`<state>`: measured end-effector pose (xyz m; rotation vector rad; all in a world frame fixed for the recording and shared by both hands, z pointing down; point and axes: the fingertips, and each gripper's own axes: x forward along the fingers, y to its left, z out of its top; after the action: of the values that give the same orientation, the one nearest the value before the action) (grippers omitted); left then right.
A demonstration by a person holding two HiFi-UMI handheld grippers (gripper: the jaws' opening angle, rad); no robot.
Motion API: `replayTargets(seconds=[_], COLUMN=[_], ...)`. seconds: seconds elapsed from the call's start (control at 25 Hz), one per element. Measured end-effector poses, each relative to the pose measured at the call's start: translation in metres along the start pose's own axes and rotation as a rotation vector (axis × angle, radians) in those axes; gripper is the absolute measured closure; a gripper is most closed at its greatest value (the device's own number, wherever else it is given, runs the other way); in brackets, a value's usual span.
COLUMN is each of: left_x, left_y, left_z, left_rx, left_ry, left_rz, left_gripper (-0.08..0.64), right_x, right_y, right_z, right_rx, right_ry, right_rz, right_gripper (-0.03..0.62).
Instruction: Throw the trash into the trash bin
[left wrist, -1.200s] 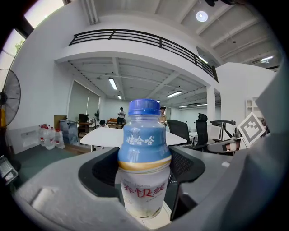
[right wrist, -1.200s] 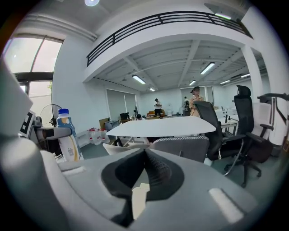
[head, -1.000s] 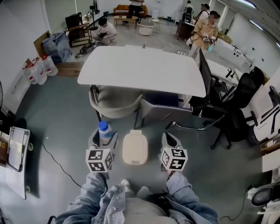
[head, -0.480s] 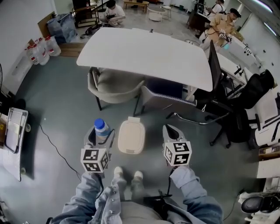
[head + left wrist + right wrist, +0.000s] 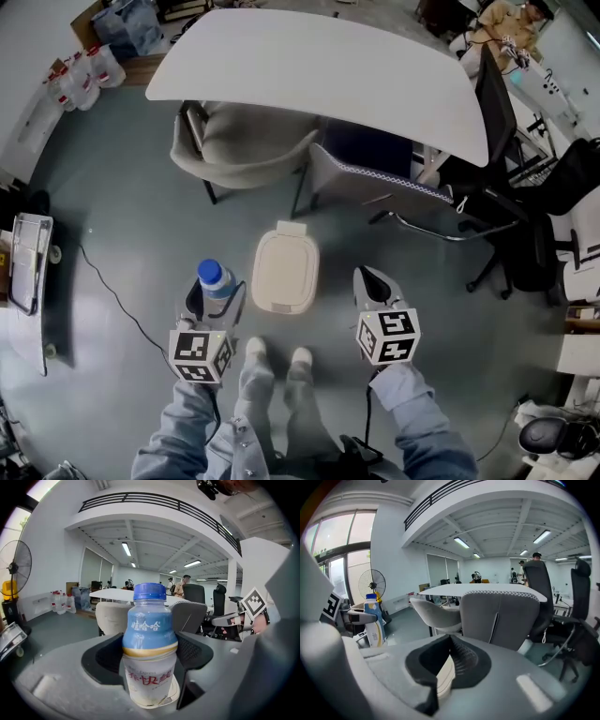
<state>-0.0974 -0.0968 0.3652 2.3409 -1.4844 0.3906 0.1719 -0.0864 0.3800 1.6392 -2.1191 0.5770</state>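
My left gripper [image 5: 214, 298] is shut on a small plastic bottle [image 5: 215, 281] with a blue cap and a blue and white label, held upright. In the left gripper view the bottle [image 5: 149, 644] fills the gap between the jaws of the left gripper [image 5: 150, 656]. A cream trash bin [image 5: 284, 273] with its lid closed stands on the floor between the two grippers. My right gripper [image 5: 372, 285] hovers to the bin's right, shut with nothing held. In the right gripper view the right gripper [image 5: 449, 665] has its jaws together, and the bottle [image 5: 374, 620] shows at far left.
A white table [image 5: 319, 70] stands ahead with a beige chair [image 5: 242, 142] and a grey chair [image 5: 367, 183] tucked under it. A black office chair [image 5: 511, 187] is at the right. A folded white cart [image 5: 25, 275] lies at the left. My feet [image 5: 275, 353] stand just behind the bin.
The view has tilted further down and I stand closer to the bin. Both grippers keep their places on either side of it, and the bottle stays gripped.
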Motion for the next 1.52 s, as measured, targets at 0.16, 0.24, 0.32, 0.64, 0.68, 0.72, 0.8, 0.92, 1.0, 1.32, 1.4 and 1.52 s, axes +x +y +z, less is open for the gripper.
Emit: replayTargets(seconds=[0.16,0.24,0.32,0.64,0.68,0.72,0.8,0.92,1.0,1.32,1.4,1.52], left_x=[0.021,0.029,0.035,0.055,0.058,0.061,0.067,0.072,0.073,0.074,0.072,0.064], left_y=[0.006,0.010,0.013,0.026,0.028,0.029,0.032,0.037,0.039,0.069,0.080,0.099], left_z=[-0.056,-0.086,-0.117,-0.197,-0.202,-0.207,-0.215,-0.228,-0.236,-0.269,-0.277,-0.289], left_rx=[-0.026,-0.037,-0.044,-0.050,-0.053,-0.057,-0.060,-0.055,-0.055,-0.009,-0.017,-0.031], left_ry=[0.030,0.053,0.078,0.107,0.105,0.103,0.101,0.113,0.114,0.158,0.167,0.178], left_rz=[0.018,0.024,0.028,0.030,0.028,0.025,0.017,0.012,0.002,0.006,0.027,0.056], left_gripper=[0.213,0.213,0.213,0.213,0.213,0.213,0.213,0.213,0.213,0.213,0.213,0.213], right_x=[0.027,0.038,0.049,0.084,0.088,0.092,0.102,0.116,0.124,0.154,0.160,0.167], right_y=[0.003,0.007,0.009,0.030,0.033,0.037,0.045,0.059,0.068,0.098,0.102,0.111], right_z=[-0.050,-0.076,-0.102,-0.198,-0.206,-0.214,-0.227,-0.249,-0.262,-0.297,-0.303,-0.311], right_rx=[0.051,0.066,0.079,0.116,0.115,0.114,0.110,0.099,0.093,0.087,0.078,0.070], right_ry=[0.036,0.053,0.075,0.177,0.186,0.194,0.211,0.246,0.270,0.322,0.334,0.350], right_rz=[0.010,0.014,0.018,0.048,0.054,0.061,0.075,0.098,0.111,0.142,0.147,0.148], right_gripper=[0.589,0.589,0.589,0.589,0.589,0.589,0.589,0.589,0.589,0.589,0.589,0.589])
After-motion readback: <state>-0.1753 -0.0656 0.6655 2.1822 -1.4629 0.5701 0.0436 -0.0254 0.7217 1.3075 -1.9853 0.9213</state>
